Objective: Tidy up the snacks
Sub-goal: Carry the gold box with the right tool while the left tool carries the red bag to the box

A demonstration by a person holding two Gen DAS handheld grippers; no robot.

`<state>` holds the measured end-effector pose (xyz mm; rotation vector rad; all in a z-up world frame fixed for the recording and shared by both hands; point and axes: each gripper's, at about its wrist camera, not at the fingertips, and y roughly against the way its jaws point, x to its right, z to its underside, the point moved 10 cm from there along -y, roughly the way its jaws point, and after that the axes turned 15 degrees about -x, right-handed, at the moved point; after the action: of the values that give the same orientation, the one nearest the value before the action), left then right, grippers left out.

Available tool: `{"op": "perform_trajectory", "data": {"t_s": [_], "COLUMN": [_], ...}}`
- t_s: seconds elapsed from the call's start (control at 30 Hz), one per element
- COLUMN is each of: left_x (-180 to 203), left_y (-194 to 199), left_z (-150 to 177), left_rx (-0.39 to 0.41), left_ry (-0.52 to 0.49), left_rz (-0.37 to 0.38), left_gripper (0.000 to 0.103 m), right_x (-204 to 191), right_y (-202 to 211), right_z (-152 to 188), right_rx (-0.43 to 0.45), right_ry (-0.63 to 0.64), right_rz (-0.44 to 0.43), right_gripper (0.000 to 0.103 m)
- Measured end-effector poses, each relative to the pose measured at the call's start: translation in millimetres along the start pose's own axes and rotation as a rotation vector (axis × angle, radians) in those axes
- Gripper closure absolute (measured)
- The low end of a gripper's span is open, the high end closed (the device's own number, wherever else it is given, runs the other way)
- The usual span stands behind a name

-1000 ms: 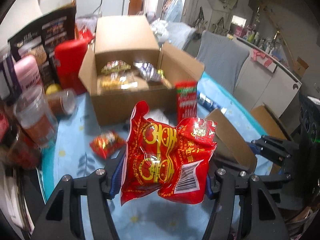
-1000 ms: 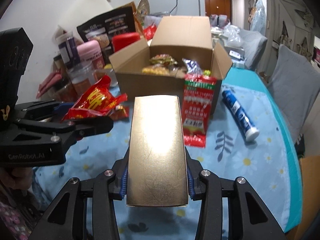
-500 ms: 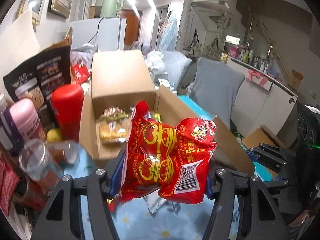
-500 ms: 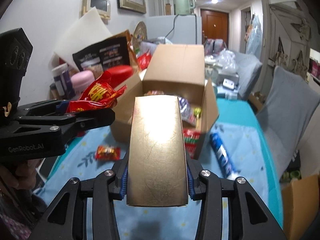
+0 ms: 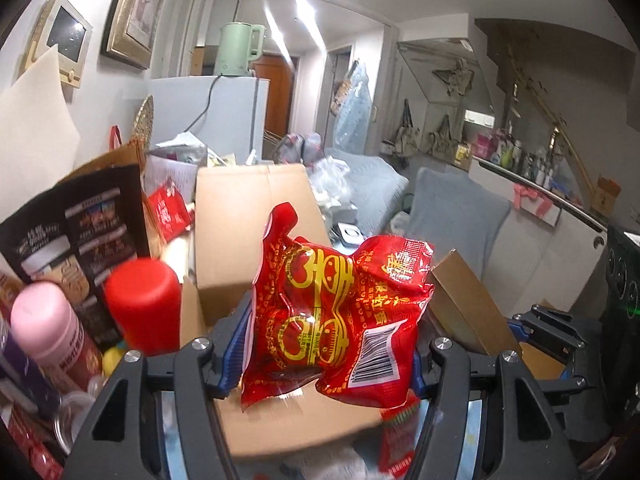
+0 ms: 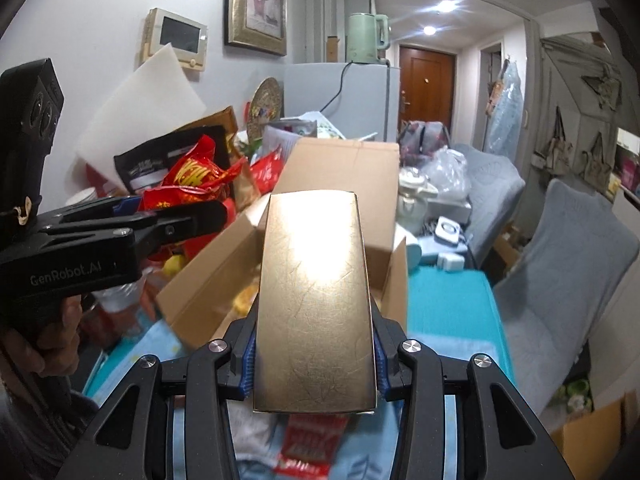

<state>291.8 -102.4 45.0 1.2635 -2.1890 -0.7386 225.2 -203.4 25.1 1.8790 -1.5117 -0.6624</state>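
Observation:
My left gripper (image 5: 332, 356) is shut on a red snack bag (image 5: 340, 312) with yellow print and holds it in the air in front of the open cardboard box (image 5: 248, 232). My right gripper (image 6: 316, 356) is shut on a flat gold box (image 6: 316, 300) and holds it just before the same cardboard box (image 6: 344, 168). The left gripper and its red bag (image 6: 196, 184) show at the left of the right wrist view. The gold box (image 5: 464, 304) shows at the right of the left wrist view. Most of the cardboard box's inside is hidden.
A red canister (image 5: 140, 304), a pink bottle (image 5: 48, 324) and a black pouch (image 5: 76, 232) crowd the left side. A red packet (image 6: 308, 444) lies on the blue floral tablecloth (image 6: 444, 300) below the gold box. A grey chair (image 6: 560, 272) stands at the right.
Both grippers have risen and moved closer to the cardboard box with their loads. The table surface has dropped almost out of view.

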Motion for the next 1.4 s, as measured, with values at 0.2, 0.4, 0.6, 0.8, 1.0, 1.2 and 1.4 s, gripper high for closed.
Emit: {"op": "perform_trajectory", "data": {"t_s": [0.2, 0.4, 0.6, 0.8, 1.0, 1.2, 1.4], "left_x": [-19, -39, -57, -67, -75, -76, -83], "left_y": [-17, -36, -65, -104, -141, -168, -192], "left_z": [-33, -62, -70, -63, -50, -35, -20], "left_rx": [0.023, 0.046, 0.019, -0.072, -0.163, -0.25, -0.337], "left_ry": [0.016, 0.009, 0.022, 0.019, 0.002, -0.001, -0.014], "left_rz": [-0.016, -0.054, -0.081, -0.111, -0.175, -0.184, -0.244], "left_gripper": [0.041, 0.041, 0.041, 0.041, 0.041, 0.041, 0.041], "right_x": [12, 17, 24, 30, 39, 44, 51], "right_y": [-25, -52, -99, -143, -177, -195, -215], "right_z": [-35, -68, -83, -82, -66, -55, -41], "right_rx": [0.002, 0.017, -0.033, -0.107, -0.212, -0.274, -0.345], "right_ry": [-0.006, -0.014, 0.0, -0.04, -0.073, -0.077, -0.092], "right_rz": [0.01, -0.006, 0.027, 0.001, -0.018, 0.012, 0.045], "right_gripper": [0.06, 0.06, 0.06, 0.06, 0.06, 0.059, 0.059]}}
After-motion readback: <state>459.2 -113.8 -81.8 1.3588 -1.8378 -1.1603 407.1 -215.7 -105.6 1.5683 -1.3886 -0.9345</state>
